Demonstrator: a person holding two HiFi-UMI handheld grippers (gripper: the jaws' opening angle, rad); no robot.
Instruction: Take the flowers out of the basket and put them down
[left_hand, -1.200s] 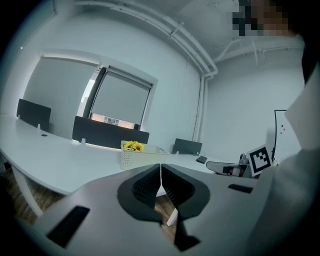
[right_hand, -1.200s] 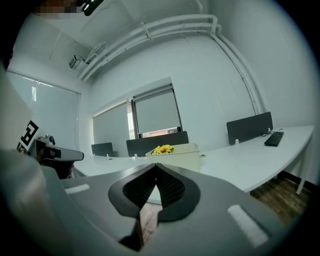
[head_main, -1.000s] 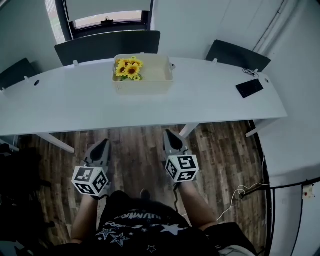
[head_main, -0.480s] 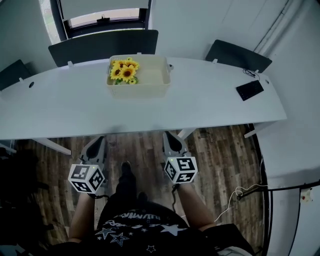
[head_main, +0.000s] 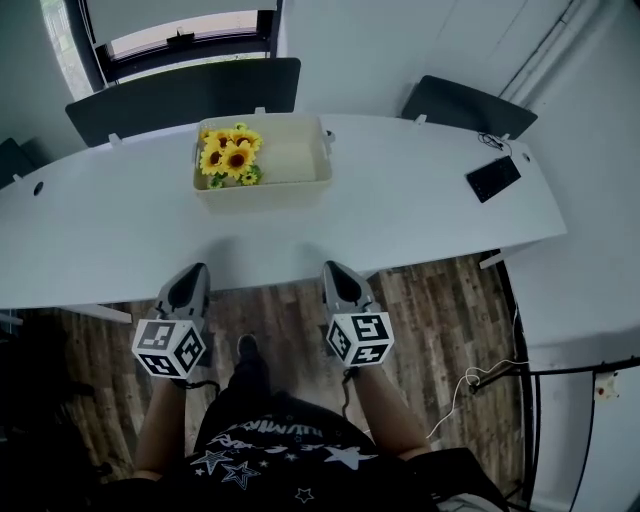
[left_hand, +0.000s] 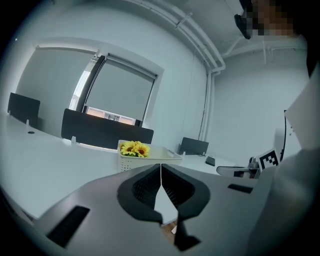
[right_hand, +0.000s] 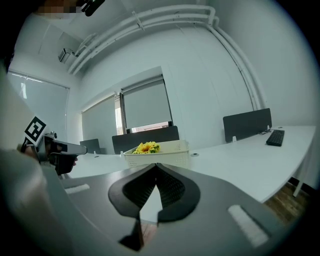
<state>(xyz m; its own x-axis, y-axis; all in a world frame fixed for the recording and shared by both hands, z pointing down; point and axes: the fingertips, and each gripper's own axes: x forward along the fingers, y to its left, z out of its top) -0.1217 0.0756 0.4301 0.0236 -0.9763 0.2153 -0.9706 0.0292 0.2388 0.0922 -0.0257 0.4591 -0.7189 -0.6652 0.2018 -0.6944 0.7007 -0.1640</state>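
Note:
A cream basket (head_main: 290, 180) stands on the long white table (head_main: 400, 215), far side of the middle. Yellow sunflowers (head_main: 228, 158) lie in its left end; they also show in the left gripper view as flowers (left_hand: 134, 148) and in the right gripper view as flowers (right_hand: 146, 147) inside the basket (right_hand: 165, 155). My left gripper (head_main: 193, 272) and right gripper (head_main: 330, 268) hover at the table's near edge, both shut and empty, well short of the basket (left_hand: 150, 159). The jaw tips meet in both gripper views.
Dark chairs (head_main: 185, 95) stand behind the table, with another chair (head_main: 465, 105) at the back right. A black phone (head_main: 493, 178) lies on the table's right end. Wooden floor (head_main: 440, 310) and a white cable (head_main: 480, 385) lie below me.
Both grippers have moved forward toward the table's near edge, and the table and basket now sit lower and closer in the head view. Both jaws stayed shut.

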